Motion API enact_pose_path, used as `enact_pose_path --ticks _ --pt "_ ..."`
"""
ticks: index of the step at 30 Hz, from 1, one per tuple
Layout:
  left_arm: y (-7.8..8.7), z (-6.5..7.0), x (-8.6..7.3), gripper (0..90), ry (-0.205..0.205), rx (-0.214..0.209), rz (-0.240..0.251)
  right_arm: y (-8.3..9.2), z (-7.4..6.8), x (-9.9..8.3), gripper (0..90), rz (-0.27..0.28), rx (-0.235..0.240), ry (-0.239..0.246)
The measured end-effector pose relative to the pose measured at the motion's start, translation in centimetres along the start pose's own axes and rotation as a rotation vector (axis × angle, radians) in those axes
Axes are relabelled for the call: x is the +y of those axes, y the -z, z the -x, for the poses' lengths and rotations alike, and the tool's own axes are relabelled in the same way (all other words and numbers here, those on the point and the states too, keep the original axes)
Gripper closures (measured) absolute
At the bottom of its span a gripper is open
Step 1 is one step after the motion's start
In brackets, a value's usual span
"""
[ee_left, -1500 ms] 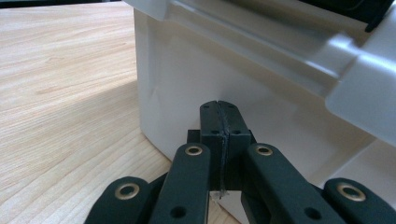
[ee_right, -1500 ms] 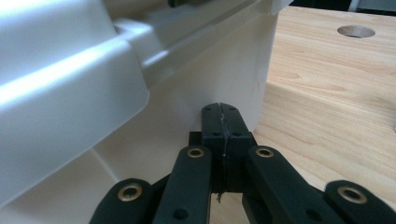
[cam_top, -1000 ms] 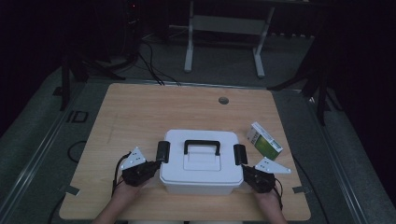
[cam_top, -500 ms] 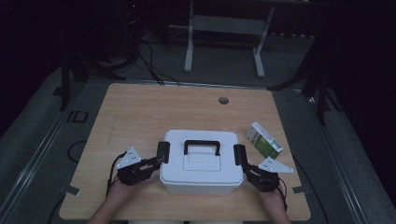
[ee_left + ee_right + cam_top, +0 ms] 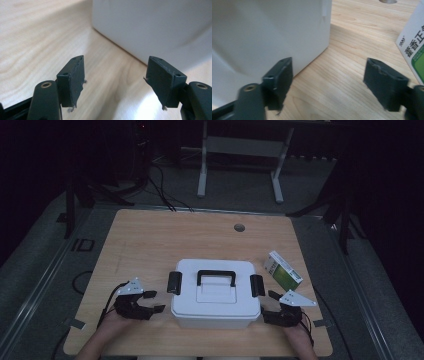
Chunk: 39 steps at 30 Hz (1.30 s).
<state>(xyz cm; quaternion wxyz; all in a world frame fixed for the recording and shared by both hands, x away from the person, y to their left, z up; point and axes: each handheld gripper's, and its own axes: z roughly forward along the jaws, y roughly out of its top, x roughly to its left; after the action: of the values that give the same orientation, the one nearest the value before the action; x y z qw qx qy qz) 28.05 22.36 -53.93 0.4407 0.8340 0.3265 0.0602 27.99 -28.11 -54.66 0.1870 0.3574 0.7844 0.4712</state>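
A white lidded box (image 5: 215,306) with a black handle (image 5: 216,276) and a black latch on each side stands near the table's front edge. My left gripper (image 5: 154,301) lies just left of it, apart from its side. Its jaws have just been opening and stand open with nothing between them. The left gripper view shows this gripper (image 5: 115,65) over bare wood, with the box's wall (image 5: 150,25) ahead. My right gripper (image 5: 269,304) sits at the box's right side. Its jaws have also just been opening and hold nothing. In the right gripper view this gripper (image 5: 328,67) has the box (image 5: 269,30) at its left.
A green and white carton (image 5: 283,270) lies on the wooden table (image 5: 150,240) right of the box, close to my right gripper; its printed edge (image 5: 414,42) is in the right gripper view. A round hole (image 5: 239,227) sits at the table's far side. Cables and a frame stand on the dark floor beyond.
Both grippers went from shut to open. The left one slid a little leftward, away from the box's side. The box and the carton have stayed put.
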Motion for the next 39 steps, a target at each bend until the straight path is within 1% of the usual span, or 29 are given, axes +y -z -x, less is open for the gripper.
enact_pose_path --ticks 1,3,4,5,6,7,9,10,11,12,14,16,17,19,20,22,23,25,27,28,30,31,32,35,39 --pt "0.2 -0.1 0.0 30.8 0.000 -0.015 -0.008 0.0 0.1 -0.1 18.3 0.005 0.024 -0.011" --pt "0.6 -0.3 -0.1 30.8 -0.007 -0.008 -0.033 0.0 0.2 -0.3 12.9 0.012 0.036 -0.007" --pt "0.8 -0.4 -0.2 30.7 -0.006 -0.013 -0.045 0.0 0.2 -0.4 13.4 0.013 0.036 -0.001" --pt "1.1 -0.5 -0.3 30.8 -0.009 -0.008 -0.054 0.0 0.3 -0.4 13.3 0.003 0.035 0.007" --pt "1.3 -0.6 -0.4 30.8 -0.008 -0.008 -0.063 0.1 0.3 -0.5 13.1 0.006 0.041 0.008" --pt "1.5 -0.7 -0.5 30.7 -0.006 -0.012 -0.073 0.1 0.4 -0.6 12.8 0.008 0.052 -0.004" --pt "2.0 -0.8 -0.6 30.7 -0.009 -0.009 -0.089 0.3 0.4 -0.7 12.6 0.008 0.052 0.006" --pt "2.2 -0.9 -0.7 30.7 -0.010 -0.013 -0.102 0.4 0.4 -0.7 12.6 0.008 0.057 0.000" --pt "2.5 -0.9 -0.8 30.7 -0.014 -0.006 -0.114 0.6 0.5 -0.7 12.6 0.012 0.056 -0.004" --pt "2.6 -0.9 -0.9 30.7 -0.015 -0.009 -0.126 0.8 0.5 -0.7 12.6 0.017 0.049 -0.008" --pt "3.0 -1.1 -1.0 29.9 -0.007 -0.022 -0.152 1.1 0.7 -0.7 12.6 0.026 0.050 -0.014" --pt "3.3 -1.2 -1.1 29.8 -0.020 -0.022 -0.179 1.3 0.8 -0.8 12.6 0.032 0.051 -0.020" --pt "3.4 -1.2 -1.1 29.8 -0.019 -0.023 -0.190 1.4 0.9 -0.9 12.6 0.031 0.051 -0.025" --pt "3.6 -1.2 -1.2 29.8 -0.032 -0.015 -0.216 1.5 0.9 -1.0 12.6 0.027 0.049 -0.025" --pt "3.7 -1.2 -1.2 29.8 -0.037 -0.017 -0.239 1.6 1.0 -1.0 12.6 0.026 0.049 -0.023" --pt "3.7 -1.2 -1.1 29.8 -0.057 -0.005 -0.276 1.7 1.0 -1.1 12.6 0.026 0.054 -0.024" --pt "3.8 -1.2 -1.1 29.8 -0.065 -0.005 -0.296 1.8 1.0 -1.1 12.6 0.025 0.054 -0.025" --pt "3.9 -1.2 -0.9 29.7 -0.074 0.000 -0.327 1.9 1.0 -1.1 12.6 0.022 0.058 -0.025" --pt "4.1 -1.3 -0.8 29.7 -0.075 -0.016 -0.348 1.9 0.9 -1.2 12.6 0.021 0.059 -0.025" --pt "4.2 -1.3 -0.7 29.8 -0.085 -0.008 -0.366 1.9 0.9 -1.2 12.6 0.023 0.061 -0.025" --pt "4.3 -1.2 -0.5 29.7 -0.086 -0.018 -0.398 2.0 0.9 -1.2 12.6 0.024 0.064 -0.026" --pt "4.4 -1.2 -0.5 29.8 -0.088 -0.014 -0.415 2.1 0.9 -1.2 12.6 0.024 0.062 -0.027" --pt "4.5 -1.3 -0.4 29.7 -0.093 -0.020 -0.432 2.1 0.9 -1.2 12.6 0.025 0.058 -0.028" --pt "4.9 -1.3 -0.4 29.8 -0.089 -0.020 -0.468 2.3 1.0 -1.3 12.6 0.027 0.060 -0.034" --pt "5.4 -1.5 -0.4 29.7 -0.084 -0.016 -0.497 2.4 1.1 -1.4 12.7 0.032 0.064 -0.038"
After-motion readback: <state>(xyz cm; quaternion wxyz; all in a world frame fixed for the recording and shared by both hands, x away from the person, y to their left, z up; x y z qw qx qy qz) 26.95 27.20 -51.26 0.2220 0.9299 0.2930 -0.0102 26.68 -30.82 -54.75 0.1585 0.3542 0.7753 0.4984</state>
